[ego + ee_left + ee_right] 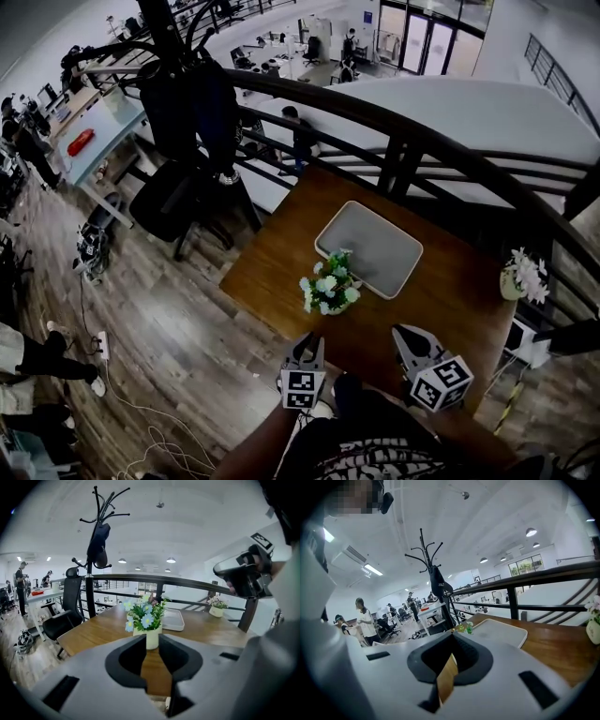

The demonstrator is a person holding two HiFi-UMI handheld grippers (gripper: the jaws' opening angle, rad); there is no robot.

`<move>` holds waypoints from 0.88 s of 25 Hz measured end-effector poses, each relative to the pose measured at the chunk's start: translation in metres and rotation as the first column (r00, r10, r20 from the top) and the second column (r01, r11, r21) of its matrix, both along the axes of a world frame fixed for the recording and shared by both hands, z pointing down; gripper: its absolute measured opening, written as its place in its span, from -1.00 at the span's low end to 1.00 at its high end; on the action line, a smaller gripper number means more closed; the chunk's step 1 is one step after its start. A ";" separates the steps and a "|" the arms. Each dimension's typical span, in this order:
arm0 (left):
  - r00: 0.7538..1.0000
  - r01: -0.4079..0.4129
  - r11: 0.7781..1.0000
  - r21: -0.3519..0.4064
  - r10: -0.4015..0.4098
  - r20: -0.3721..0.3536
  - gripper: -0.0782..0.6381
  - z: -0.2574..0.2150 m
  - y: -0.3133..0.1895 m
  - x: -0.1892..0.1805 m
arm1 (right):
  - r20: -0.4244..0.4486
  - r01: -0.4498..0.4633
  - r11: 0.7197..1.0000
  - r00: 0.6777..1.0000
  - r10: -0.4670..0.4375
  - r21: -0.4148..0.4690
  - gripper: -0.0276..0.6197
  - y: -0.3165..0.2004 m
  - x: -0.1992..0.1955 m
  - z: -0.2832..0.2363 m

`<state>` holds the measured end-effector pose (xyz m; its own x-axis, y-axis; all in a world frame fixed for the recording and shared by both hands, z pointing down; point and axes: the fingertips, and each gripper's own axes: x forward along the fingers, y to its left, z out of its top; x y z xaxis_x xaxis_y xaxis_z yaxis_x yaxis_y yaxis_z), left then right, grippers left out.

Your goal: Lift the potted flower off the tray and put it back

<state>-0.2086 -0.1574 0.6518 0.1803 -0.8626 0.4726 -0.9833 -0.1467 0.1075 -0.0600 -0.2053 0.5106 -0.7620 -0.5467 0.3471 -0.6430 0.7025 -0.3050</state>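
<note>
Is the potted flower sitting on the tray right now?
No, the potted flower stands on the wooden table beside the tray, which is empty.

I can't read any words, brands or numbers in any view. The only sign-like marks are the black-and-white square markers on the cubes of the left gripper (309, 345) and the right gripper (408, 336), at the lower middle of the head view. They show block patterns, not letters or digits.

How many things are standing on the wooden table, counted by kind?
Tray: 1
Potted flowers: 2, one next to the tray, one at the far right
Total: 3
</note>
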 end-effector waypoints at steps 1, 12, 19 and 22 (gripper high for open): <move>1.000 -0.014 1.000 -0.007 0.014 -0.003 -0.49 0.004 -0.004 0.002 | -0.001 0.000 1.000 1.000 0.000 -0.005 -0.94 -0.001 0.001 0.003; 0.998 -0.067 0.994 -0.091 0.065 -0.018 0.33 0.061 -0.058 0.010 | -0.057 -0.012 0.997 0.998 0.008 -0.074 -0.94 -0.019 0.018 0.027; 0.996 -0.092 0.993 -0.078 0.090 -0.021 0.58 0.081 -0.103 0.016 | -0.104 0.012 0.999 0.994 -0.018 -0.053 -0.94 -0.032 0.025 0.040; 0.996 -0.086 0.989 -0.118 0.083 -0.031 0.58 0.096 -0.114 0.016 | -0.106 -0.002 0.998 0.994 -0.005 -0.068 -0.94 -0.040 0.030 0.045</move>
<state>-0.1922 -0.2710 0.7476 0.2635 -0.7815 0.5656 -0.9647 -0.2135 0.1544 -0.0304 -0.2449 0.5552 -0.7195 -0.5181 0.4625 -0.6733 0.6835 -0.2819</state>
